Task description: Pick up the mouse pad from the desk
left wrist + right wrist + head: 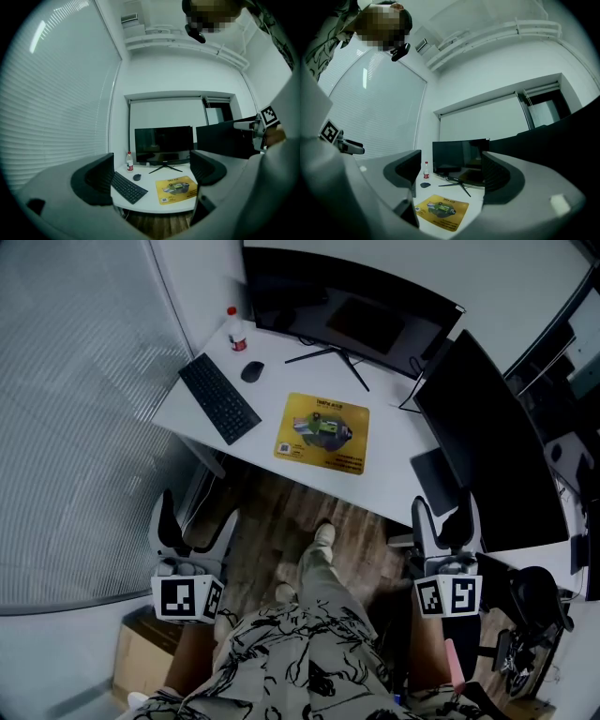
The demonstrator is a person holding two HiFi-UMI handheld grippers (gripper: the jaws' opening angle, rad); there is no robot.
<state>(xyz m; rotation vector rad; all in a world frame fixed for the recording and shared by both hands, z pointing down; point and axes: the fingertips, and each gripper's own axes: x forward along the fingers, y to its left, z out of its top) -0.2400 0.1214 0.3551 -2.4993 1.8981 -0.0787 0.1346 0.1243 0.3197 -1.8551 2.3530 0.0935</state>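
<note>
Both grippers are held low in front of the person, the left gripper [195, 526] and the right gripper [446, 526], each with its jaws wide apart and nothing between them. Ahead of them, across a strip of wooden floor [281, 512], stands the white desk [394, 460]. The yellow mouse pad [322, 432] lies flat near its front edge, not yet touched. It is forward of the grippers and about midway between them, so I judge neither one clearly nearer. Its long axis runs along the desk edge, left to right. I count one mouse pad, one keyboard [218, 397], one mouse [251, 372], one bottle [235, 334] and two monitors [361, 320].
</note>
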